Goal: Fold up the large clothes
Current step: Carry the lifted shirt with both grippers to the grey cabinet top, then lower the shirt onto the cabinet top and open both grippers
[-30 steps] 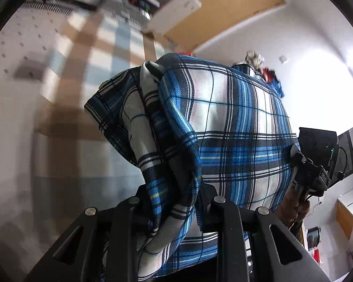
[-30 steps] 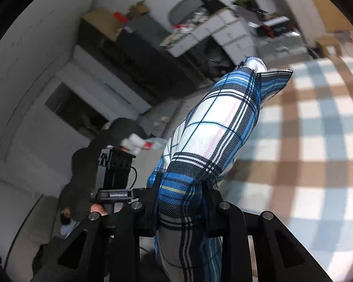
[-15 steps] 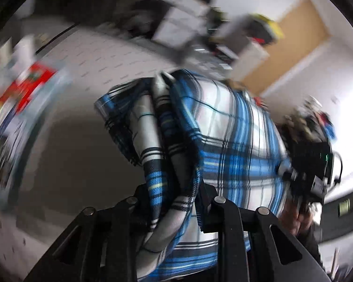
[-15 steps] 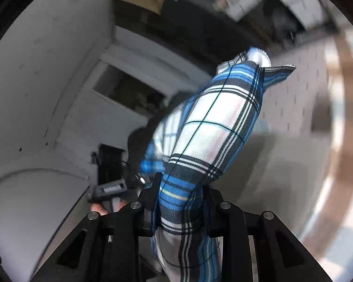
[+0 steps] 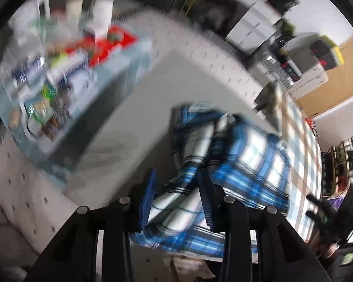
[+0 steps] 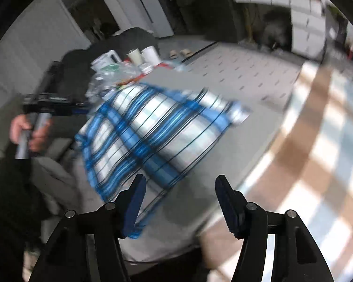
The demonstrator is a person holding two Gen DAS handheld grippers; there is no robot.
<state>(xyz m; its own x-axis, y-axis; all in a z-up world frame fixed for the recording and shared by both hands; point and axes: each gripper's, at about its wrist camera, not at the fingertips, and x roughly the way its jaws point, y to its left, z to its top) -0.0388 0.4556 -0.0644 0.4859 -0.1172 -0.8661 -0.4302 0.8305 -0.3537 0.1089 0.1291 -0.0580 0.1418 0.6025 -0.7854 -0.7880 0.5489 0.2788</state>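
On the grey counter (image 6: 235, 155) the plaid shirt (image 6: 153, 129) has been laid down; the right gripper (image 6: 180, 202) is spreading, emptied, while the left gripper (image 5: 176, 199) is loosening around cloth, so this piece is judged folded.

I see the shirt (image 6: 153, 138) lying on the table (image 6: 247, 145). Cups (image 6: 143, 55) and bags (image 6: 113, 72) sit on the table behind it. The checked cloth (image 6: 317, 141) lies to its right.

Two wrist fisheyes, angled down, close, sharing plaid shirt (image 5: 247, 155)
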